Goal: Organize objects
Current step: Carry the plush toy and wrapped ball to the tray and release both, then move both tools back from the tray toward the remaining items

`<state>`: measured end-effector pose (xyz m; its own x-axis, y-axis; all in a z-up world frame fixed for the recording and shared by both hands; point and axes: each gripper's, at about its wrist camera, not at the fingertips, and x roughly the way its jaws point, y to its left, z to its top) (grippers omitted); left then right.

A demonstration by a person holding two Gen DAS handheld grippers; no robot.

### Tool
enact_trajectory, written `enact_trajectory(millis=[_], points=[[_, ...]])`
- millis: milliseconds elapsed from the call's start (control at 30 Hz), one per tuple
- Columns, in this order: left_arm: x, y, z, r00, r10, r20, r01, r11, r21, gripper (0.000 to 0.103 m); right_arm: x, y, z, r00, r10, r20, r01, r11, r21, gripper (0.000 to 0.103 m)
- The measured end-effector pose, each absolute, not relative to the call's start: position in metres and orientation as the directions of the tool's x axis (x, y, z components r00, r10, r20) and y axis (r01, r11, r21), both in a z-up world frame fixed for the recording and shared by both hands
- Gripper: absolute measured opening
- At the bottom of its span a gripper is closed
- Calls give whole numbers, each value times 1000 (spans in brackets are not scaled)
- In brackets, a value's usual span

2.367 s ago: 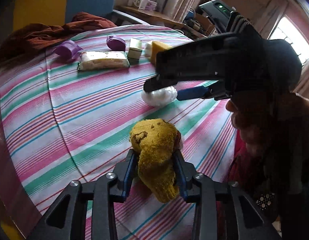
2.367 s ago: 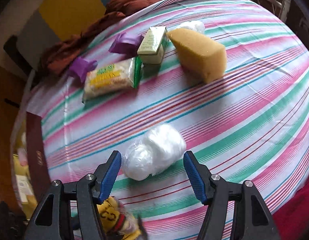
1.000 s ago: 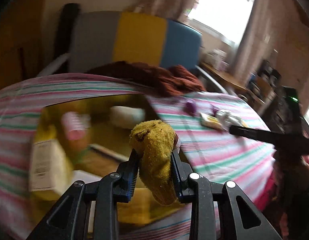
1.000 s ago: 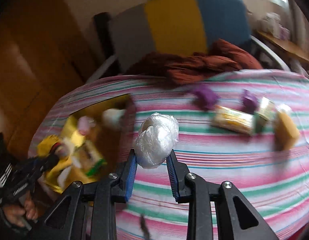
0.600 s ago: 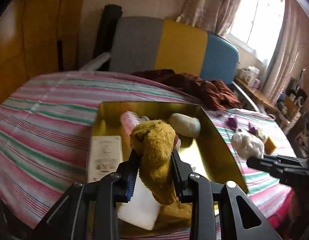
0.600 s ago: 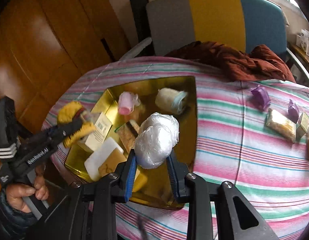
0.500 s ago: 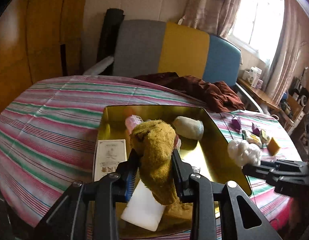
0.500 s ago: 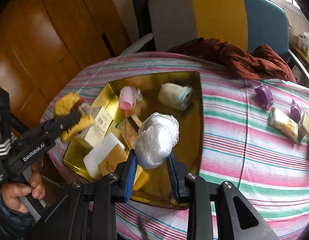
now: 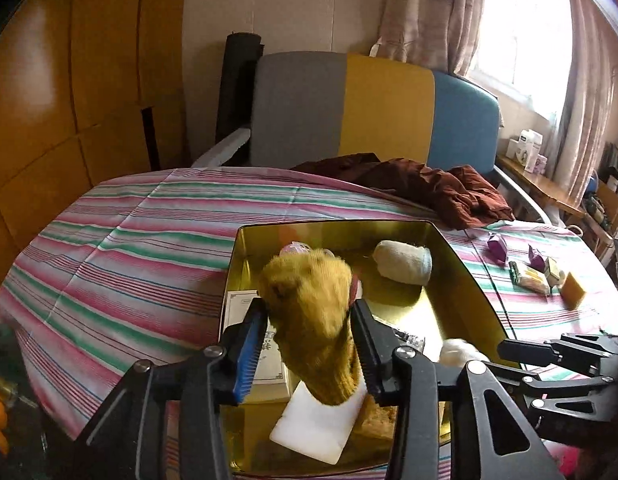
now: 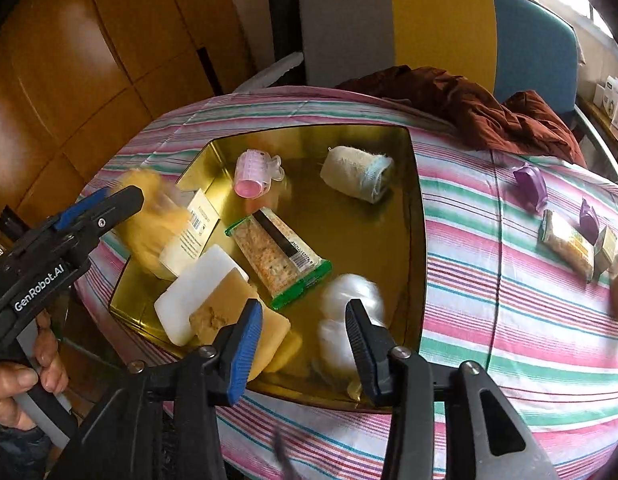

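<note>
A gold tray (image 10: 417, 216) sits on the striped tablecloth and holds several items. My right gripper (image 10: 303, 330) is open above the tray's near right part. The white plastic bundle (image 10: 351, 300) is blurred just beyond its fingers, inside the tray. My left gripper (image 9: 309, 342) has its jaws spread over the tray's near left edge. The yellow sock (image 9: 315, 320) sits between them, blurred, with a gap showing at each pad. In the right wrist view the sock (image 10: 153, 216) is a yellow smear by the left gripper's fingers (image 10: 97, 208).
In the tray lie a pink curler (image 10: 253, 174), a rolled white sock (image 10: 357, 174), a cracker pack (image 10: 279, 256), a white box (image 10: 189, 236), a white bar (image 10: 193, 292) and sponges (image 10: 237, 316). Purple clips (image 10: 531, 184), a snack pack (image 10: 567, 244) and a brown cloth (image 10: 469, 108) lie to the right.
Both grippers have opened over the tray. The white bundle has dropped from my right gripper into the tray. The yellow sock is loose and blurred between my left gripper's spread jaws.
</note>
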<state>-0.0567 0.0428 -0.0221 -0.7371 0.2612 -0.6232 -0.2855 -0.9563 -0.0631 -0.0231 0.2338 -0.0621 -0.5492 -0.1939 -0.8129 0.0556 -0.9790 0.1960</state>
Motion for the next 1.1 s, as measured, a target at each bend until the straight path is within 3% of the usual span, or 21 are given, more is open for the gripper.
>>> enact_trajectory(millis=[133, 400, 1100], points=[[-51, 44, -17, -765, 242, -596, -274, -961, -38, 64, -20, 233, -60, -557, -185, -810, 47, -980, 191, 44], [-40, 44, -5, -789, 234, -568, -274, -962, -16, 72, -15, 231, -53, -590, -143, -795, 23, -987, 160, 46], [-15, 55, 19, -856, 172, -487, -264, -956, 126, 77, -6, 242, -43, -638, -123, -760, -20, -984, 176, 46]])
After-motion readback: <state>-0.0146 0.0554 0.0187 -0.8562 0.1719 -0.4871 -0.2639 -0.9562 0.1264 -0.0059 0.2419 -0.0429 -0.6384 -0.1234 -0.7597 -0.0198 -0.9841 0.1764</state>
